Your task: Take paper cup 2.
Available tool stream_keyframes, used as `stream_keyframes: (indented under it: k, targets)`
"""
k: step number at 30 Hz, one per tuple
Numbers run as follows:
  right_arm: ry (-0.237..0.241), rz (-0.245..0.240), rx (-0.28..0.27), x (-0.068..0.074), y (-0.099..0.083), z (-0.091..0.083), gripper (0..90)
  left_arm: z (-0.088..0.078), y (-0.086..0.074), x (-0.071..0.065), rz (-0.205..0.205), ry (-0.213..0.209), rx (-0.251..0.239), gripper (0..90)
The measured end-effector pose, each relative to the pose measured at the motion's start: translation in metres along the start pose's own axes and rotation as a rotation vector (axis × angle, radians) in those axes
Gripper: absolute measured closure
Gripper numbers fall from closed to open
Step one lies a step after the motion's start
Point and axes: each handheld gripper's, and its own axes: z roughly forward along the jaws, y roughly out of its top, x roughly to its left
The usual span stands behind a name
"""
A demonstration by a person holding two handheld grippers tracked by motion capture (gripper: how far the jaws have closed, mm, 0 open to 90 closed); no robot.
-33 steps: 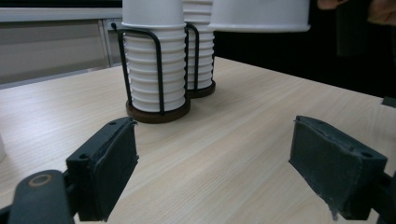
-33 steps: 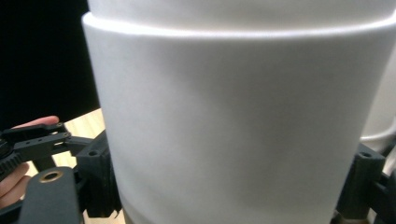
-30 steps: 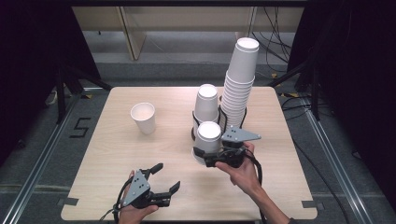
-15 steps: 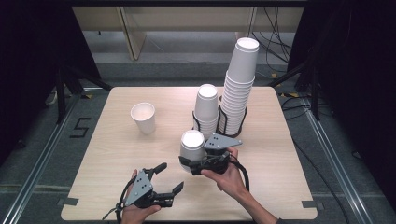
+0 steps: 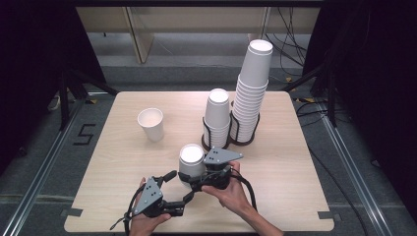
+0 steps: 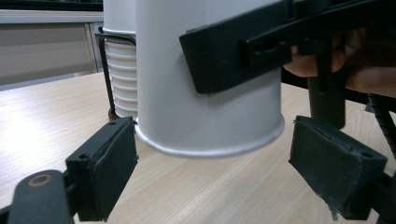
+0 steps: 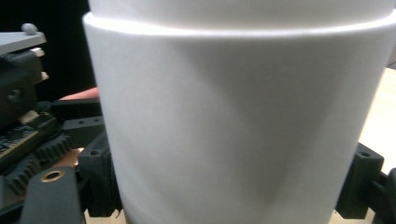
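Note:
An upside-down white paper cup [image 5: 191, 160] hangs just above the table, with my right gripper [image 5: 189, 177] shut on its sides. In the right gripper view the cup [image 7: 233, 126] sits close in front of the lens, a black jaw on each side. My left gripper [image 5: 179, 187] rests near the front edge, pointing up at the cup. In the left gripper view its jaws [image 6: 212, 158] stand open on either side of the cup's rim [image 6: 210, 147], touching nothing. One upright white cup [image 5: 151, 124] stands at the left.
A short stack of inverted cups [image 5: 217, 115] and a tall stack [image 5: 253, 93] stand in black wire holders [image 5: 231, 140] at the back centre. The wooden table [image 5: 295, 162] has dark floor and cables around it.
My right hand has carried the cup left, down and toward the front edge, from beside the holders to just over the left gripper's jaws. The left gripper has stayed still.

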Motion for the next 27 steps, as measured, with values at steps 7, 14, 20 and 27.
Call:
stream_keyframes:
  k: [7,14,20,27]
  targets:
    - [0.014,0.013,-0.012,0.01,0.002,0.003,18.5,0.003,-0.001,0.002,-0.007,0.013,0.015,5.5]
    - [0.054,0.021,-0.022,0.017,0.002,0.008,18.5,0.007,-0.002,0.001,-0.018,0.008,-0.003,0.0]
    - [0.044,0.057,-0.012,0.02,0.001,0.008,18.5,0.009,-0.003,0.0,-0.023,0.019,0.0,0.0]
    - [0.075,0.056,-0.016,0.023,0.0,0.011,18.5,0.01,-0.002,0.0,-0.037,0.023,0.009,0.0]
